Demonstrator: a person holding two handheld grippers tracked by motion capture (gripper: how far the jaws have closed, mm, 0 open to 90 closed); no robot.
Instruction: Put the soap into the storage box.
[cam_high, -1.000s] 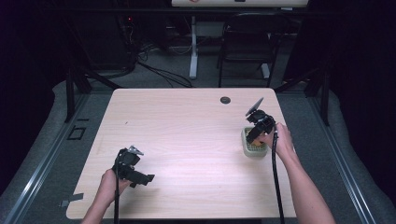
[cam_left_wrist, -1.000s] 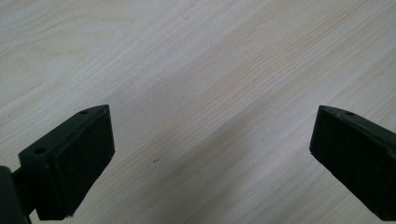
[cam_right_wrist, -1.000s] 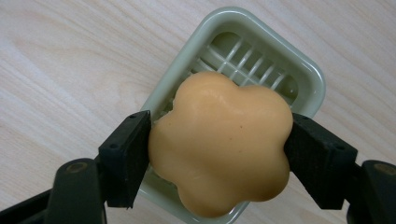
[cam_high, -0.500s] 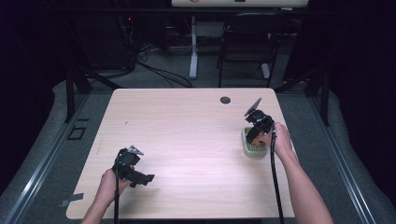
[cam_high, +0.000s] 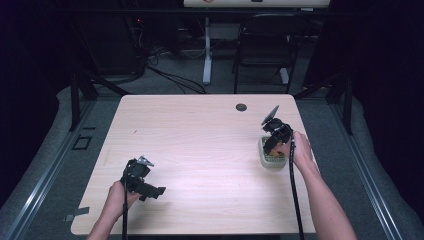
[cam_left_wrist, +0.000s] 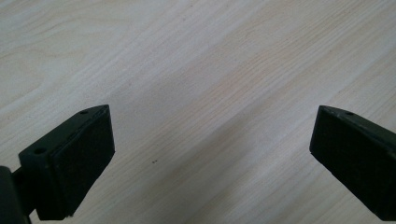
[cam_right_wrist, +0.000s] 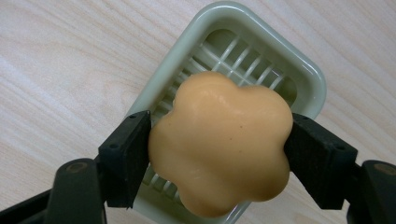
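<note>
- The right tool (cam_right_wrist: 217, 154) clamps the flower-shaped orange soap (cam_right_wrist: 219, 144) by its sides, just above the green slotted dish (cam_right_wrist: 306, 79), likely so it can drain.
- The left tool (cam_left_wrist: 210, 158) hangs wide and empty above bare counter (cam_left_wrist: 196, 56), well apart from the soap, out of the way.

Honestly, I can't spot anything that's different from a second ago. The right gripper (cam_high: 270, 147) hasn't budged from over the pale green soap dish (cam_right_wrist: 306, 70), and the peach flower-shaped soap (cam_right_wrist: 219, 144) is pinched between its jaws. Same story for the left gripper (cam_high: 158, 191) down at the near left of the table (cam_high: 200, 130), with no shift at all. If something did move, it's too tiny to catch from the high view.
</note>
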